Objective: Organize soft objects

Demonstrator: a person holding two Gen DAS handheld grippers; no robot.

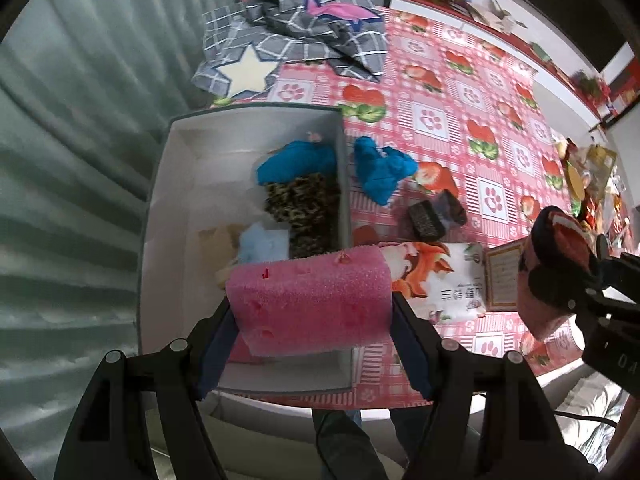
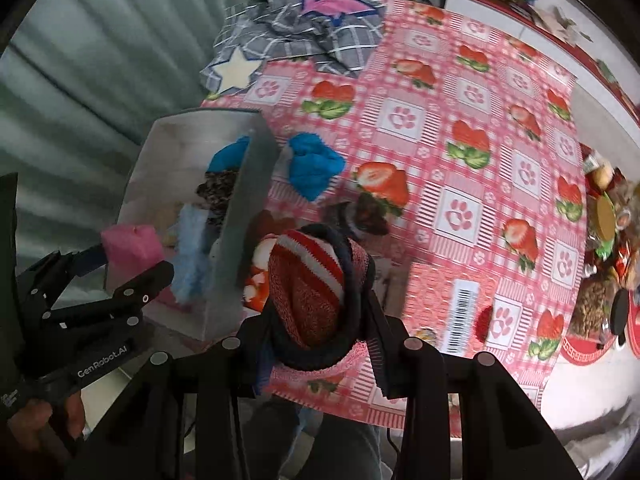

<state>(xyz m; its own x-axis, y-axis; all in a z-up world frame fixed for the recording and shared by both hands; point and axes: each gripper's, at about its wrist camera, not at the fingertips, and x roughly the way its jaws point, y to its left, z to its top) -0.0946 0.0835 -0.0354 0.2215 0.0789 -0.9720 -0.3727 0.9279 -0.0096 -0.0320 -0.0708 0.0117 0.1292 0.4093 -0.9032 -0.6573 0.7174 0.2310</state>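
My left gripper (image 1: pixel 312 312) is shut on a pink sponge (image 1: pixel 310 300) and holds it over the near right corner of the grey box (image 1: pixel 160 200); it also shows in the right wrist view (image 2: pixel 132 246). The box holds a blue cloth (image 1: pixel 298 160), a leopard-print cloth (image 1: pixel 306 212) and a light blue fluffy piece (image 1: pixel 264 244). My right gripper (image 2: pixel 320 308) is shut on a red, white and navy rolled sock (image 2: pixel 316 292) above the table's front edge, right of the box (image 2: pixel 244 208). A blue cloth (image 1: pixel 380 168) and a dark sock roll (image 1: pixel 434 214) lie on the table.
A pink strawberry tablecloth (image 1: pixel 460 92) covers the table. A grey plaid cloth (image 1: pixel 304 36) with a star lies at the far left. A printed packet (image 1: pixel 440 280) lies right of the box. Snacks and clutter (image 2: pixel 608 232) crowd the right edge. A ribbed curtain (image 1: pixel 72 160) hangs left.
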